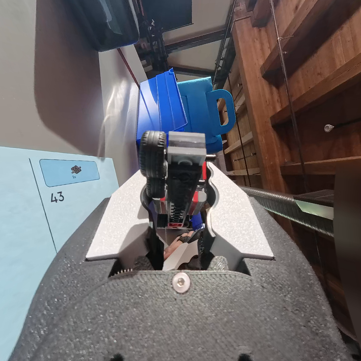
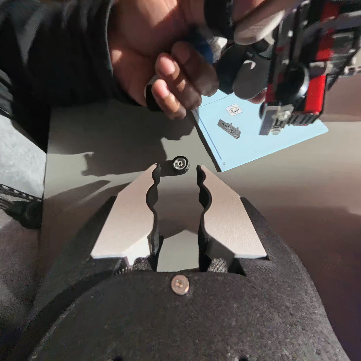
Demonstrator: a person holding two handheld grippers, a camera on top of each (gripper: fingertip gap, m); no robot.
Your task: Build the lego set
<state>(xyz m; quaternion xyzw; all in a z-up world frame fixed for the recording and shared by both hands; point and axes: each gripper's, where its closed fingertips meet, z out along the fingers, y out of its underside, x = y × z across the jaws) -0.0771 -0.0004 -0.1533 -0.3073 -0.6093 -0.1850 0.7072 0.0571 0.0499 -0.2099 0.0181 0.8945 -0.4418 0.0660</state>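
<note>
Our left gripper [image 1: 175, 187] is clamped on the lego car [image 1: 181, 181], one wheel fitted. Right gripper [image 2: 177, 170] gapes, loose wheel [image 2: 181, 163] on table [image 2: 117, 136] just past its tips. Blue bin [image 1: 160, 109] beyond left claw; contents probably hidden.

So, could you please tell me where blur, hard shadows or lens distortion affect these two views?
Right wrist view: hard sunlight throws sharp shadows on the grey table; the red-and-black lego car and bare hand are blurred; the small black wheel is sharp. Left wrist view: wide-angle bending of the wooden shelving; soft light.
</note>
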